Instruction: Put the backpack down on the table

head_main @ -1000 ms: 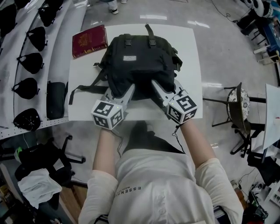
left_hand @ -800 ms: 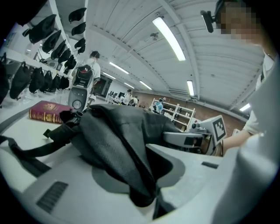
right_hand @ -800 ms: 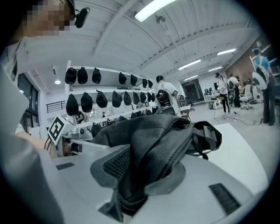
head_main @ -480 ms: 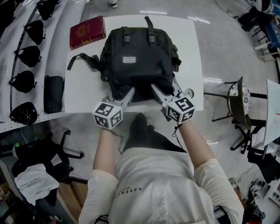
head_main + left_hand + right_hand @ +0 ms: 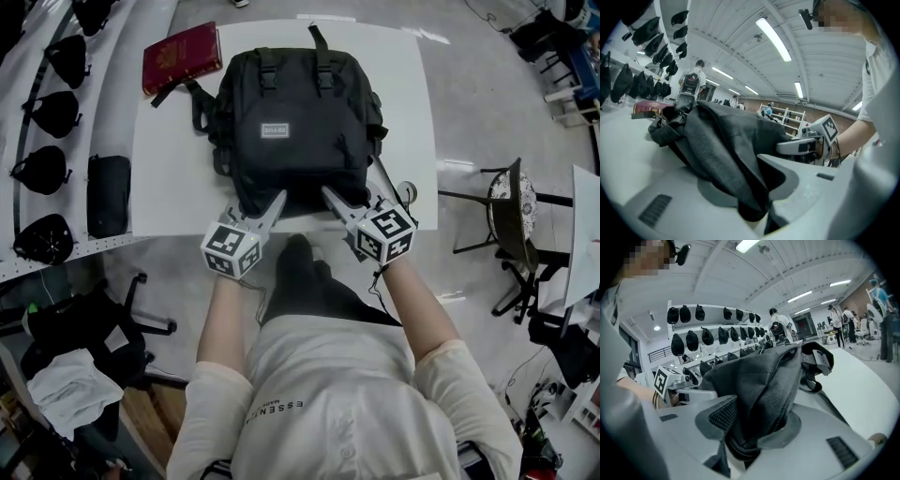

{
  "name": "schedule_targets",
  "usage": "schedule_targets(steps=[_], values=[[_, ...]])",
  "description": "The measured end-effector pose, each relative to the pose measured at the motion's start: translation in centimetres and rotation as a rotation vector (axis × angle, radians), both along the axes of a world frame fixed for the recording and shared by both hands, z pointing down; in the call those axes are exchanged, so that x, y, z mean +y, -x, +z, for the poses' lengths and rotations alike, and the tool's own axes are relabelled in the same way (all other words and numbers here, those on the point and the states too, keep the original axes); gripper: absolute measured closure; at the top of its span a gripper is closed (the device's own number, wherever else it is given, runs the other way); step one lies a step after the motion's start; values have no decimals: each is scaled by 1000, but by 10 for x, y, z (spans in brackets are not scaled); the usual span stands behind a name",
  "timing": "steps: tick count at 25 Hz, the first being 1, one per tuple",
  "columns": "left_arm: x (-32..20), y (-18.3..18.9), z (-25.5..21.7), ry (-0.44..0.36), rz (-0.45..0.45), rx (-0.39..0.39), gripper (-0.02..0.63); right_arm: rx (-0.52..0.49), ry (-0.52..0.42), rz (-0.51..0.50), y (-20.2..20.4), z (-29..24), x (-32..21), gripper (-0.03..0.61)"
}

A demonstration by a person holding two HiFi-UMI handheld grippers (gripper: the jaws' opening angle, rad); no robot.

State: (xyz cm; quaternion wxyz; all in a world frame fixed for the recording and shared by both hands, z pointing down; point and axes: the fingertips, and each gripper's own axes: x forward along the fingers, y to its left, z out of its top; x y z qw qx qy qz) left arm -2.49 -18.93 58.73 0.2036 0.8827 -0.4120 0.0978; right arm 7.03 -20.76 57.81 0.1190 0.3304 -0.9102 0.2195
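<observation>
2 grippers hold the backpack (image 5: pixel 295 122) at its bottom edge; it lies flat along the table (image 5: pixel 169 178), base at the near edge. The left gripper (image 5: pixel 277 201) clamps the fabric. The right gripper (image 5: pixel 330 195) has just been opening its jaws, fabric pinched between them. Set-down appears complete, so release both grips and withdraw.

Setting: a large open lab-workshop hall, where I stand at a white desk (image 5: pixel 169 187).
Ceiling: long strip lights (image 5: pixel 776 33).
Wall shelves (image 5: pixel 717 315): rows of black caps (image 5: pixel 692 339).
Floor (image 5: pixel 487 103): polished grey.
Around me: people (image 5: pixel 836 324) standing at other stations, storage racks (image 5: pixel 786 115), chairs (image 5: pixel 511 225).
</observation>
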Motion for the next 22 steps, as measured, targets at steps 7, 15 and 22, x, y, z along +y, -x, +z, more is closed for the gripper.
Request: schedule_targets(steps=[7, 15, 22], values=[[-1, 10, 5, 4, -92, -36, 423, 101, 12, 13, -7, 10, 5, 402], [0, 31, 5, 38, -231, -97, 255, 153, -59, 123, -28, -7, -1, 318], [12, 52, -14, 29, -276, -120, 235, 221, -98, 172, -47, -27, -4, 302]])
